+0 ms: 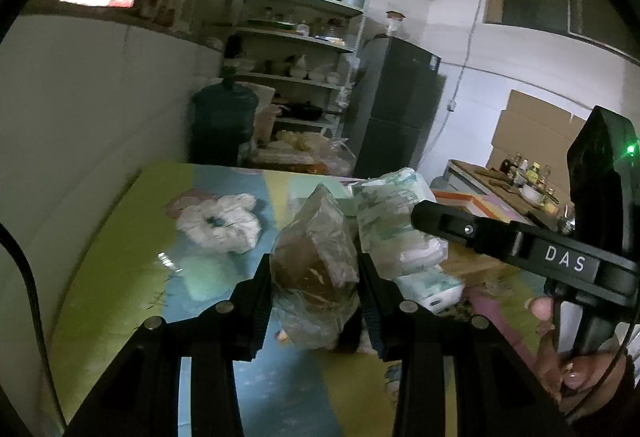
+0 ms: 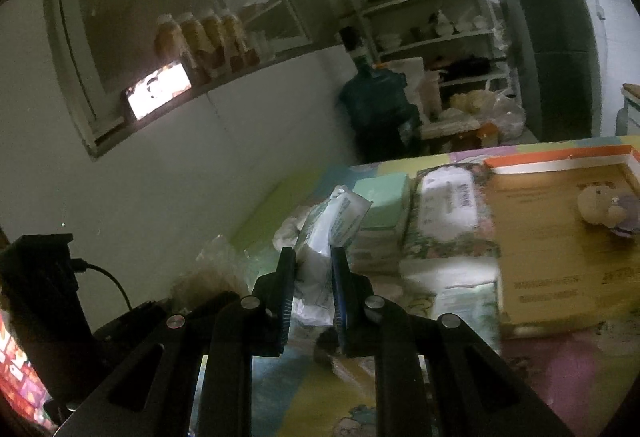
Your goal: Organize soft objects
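Now left gripper clamps brown bag, right gripper pinches white packet.

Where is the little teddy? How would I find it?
Find the big brown cardboard box with the orange rim, on the colourful mat. The teddy lies inside near its right end. It is the only fluffy toy; everything around it is a plastic packet.

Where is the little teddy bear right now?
In the right wrist view, the teddy bear lies at far right inside the open cardboard box.

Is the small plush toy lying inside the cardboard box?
Yes, the plush toy lies on the floor of the open cardboard box.
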`<state>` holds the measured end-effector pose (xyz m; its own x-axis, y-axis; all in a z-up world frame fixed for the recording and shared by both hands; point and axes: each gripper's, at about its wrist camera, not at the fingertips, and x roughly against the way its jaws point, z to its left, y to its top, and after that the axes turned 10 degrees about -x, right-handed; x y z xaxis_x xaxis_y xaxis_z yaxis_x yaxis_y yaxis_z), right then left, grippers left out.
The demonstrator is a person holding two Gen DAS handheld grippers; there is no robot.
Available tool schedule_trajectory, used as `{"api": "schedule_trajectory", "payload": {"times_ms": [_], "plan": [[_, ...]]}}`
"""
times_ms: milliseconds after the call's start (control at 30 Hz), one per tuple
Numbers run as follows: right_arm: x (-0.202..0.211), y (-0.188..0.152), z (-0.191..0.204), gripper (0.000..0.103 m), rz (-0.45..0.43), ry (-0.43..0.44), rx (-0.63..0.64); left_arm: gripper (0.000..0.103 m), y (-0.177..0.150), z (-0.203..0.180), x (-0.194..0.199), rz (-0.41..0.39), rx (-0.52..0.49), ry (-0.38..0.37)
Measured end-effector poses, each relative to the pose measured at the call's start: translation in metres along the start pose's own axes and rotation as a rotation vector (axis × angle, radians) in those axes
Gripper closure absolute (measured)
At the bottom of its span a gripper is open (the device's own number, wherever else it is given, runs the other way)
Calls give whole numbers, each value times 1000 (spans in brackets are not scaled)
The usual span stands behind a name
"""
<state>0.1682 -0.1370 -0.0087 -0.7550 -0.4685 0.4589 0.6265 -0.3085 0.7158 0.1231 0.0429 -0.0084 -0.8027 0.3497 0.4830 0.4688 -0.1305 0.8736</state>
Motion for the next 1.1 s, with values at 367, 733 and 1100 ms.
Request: {"api": "schedule_trajectory", "payload": {"times_ms": [367,733,1100], "plan": [[30,10,-32,85,-55,-29,-44,63,17,-37,-20,-4,-51,-64],[63,22,-71,85,-122,-77,-95,63,33,-81,-44,6,-106,-126],[97,31,-117,85,-181,-119,-149,63,49,-124,-73,14,-155,-179]]}}
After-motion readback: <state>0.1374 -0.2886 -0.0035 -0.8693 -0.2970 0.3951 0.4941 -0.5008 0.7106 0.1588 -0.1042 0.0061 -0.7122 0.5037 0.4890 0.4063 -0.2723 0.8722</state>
